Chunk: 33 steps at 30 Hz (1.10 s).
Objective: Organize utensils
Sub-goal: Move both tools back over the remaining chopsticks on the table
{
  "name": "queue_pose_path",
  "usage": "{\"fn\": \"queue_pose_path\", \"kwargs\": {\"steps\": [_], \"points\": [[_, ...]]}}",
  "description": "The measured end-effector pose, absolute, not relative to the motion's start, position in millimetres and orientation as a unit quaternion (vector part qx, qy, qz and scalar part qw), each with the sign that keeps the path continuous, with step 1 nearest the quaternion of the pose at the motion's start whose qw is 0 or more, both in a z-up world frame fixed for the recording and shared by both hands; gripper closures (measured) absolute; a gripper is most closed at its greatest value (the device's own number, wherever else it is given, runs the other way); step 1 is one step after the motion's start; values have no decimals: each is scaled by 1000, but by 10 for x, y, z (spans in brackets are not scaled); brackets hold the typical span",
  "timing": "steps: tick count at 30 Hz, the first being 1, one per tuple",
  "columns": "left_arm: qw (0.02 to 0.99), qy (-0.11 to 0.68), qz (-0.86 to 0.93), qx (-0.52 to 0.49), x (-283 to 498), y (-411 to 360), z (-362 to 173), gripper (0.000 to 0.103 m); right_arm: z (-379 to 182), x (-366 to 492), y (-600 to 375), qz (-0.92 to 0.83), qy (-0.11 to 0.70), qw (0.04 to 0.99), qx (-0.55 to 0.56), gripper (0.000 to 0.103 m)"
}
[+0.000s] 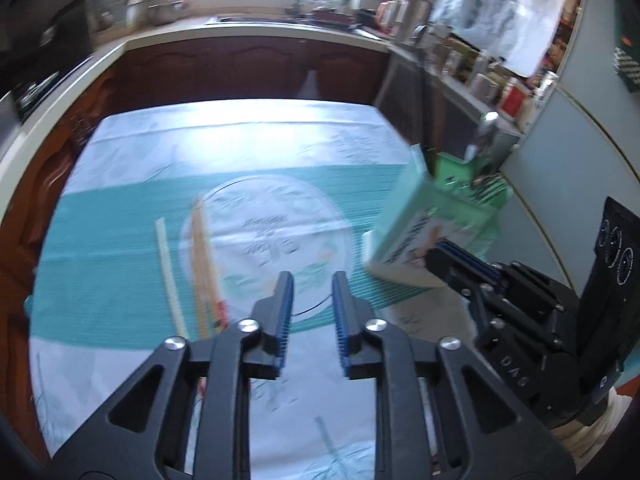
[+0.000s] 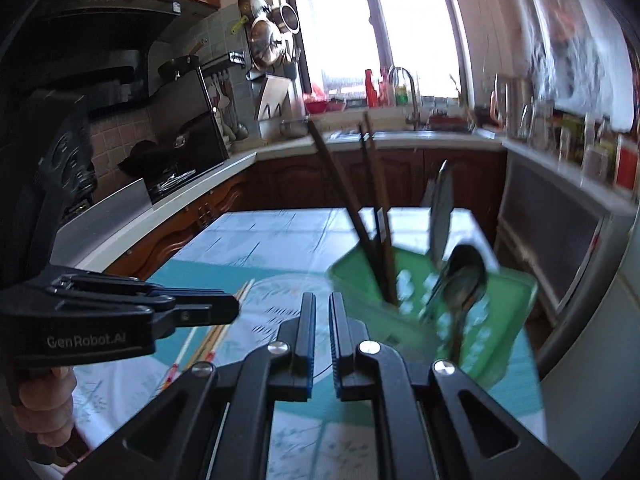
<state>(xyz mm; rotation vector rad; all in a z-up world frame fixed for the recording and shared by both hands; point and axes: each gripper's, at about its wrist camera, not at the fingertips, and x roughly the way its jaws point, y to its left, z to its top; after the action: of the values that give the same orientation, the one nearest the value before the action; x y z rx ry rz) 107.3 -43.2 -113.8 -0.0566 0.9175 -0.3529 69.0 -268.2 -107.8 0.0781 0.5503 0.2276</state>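
Observation:
A green utensil holder (image 1: 434, 222) stands tilted at the table's right side; in the right wrist view the holder (image 2: 436, 312) contains dark chopsticks (image 2: 376, 216), a spoon (image 2: 464, 276) and a flat metal utensil (image 2: 440, 208). Light wooden chopsticks (image 1: 204, 272) and a pale straw-like stick (image 1: 170, 276) lie on the cloth at the left. My left gripper (image 1: 313, 280) is open and empty above the cloth. My right gripper (image 2: 322, 300) is nearly closed, with a narrow gap and nothing between the fingers. It shows beside the holder in the left wrist view (image 1: 460, 260).
The table carries a white and teal cloth (image 1: 248, 152). Kitchen counters (image 1: 256, 36) with sink, jars and a stove (image 2: 176, 168) surround it. A grey fridge wall (image 1: 568, 168) stands close on the right.

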Motion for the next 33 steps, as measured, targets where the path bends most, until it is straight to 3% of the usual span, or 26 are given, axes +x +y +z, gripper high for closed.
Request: {"fn": "queue_pose_path", "kwargs": {"steps": [13, 22, 27, 33], "points": [[862, 504, -2, -63, 1103, 441, -1739, 82, -1383, 646, -2237, 116, 360, 925, 26, 96], [831, 546, 35, -105, 1150, 795, -2101, 82, -1486, 703, -1971, 119, 395, 911, -8, 88], [821, 556, 30, -127, 1221, 979, -2185, 66, -1554, 764, -1824, 123, 412, 902, -34, 88], [810, 560, 9, -173, 1384, 1143, -2178, 66, -1654, 826, -1713, 136, 431, 891, -44, 88]]}}
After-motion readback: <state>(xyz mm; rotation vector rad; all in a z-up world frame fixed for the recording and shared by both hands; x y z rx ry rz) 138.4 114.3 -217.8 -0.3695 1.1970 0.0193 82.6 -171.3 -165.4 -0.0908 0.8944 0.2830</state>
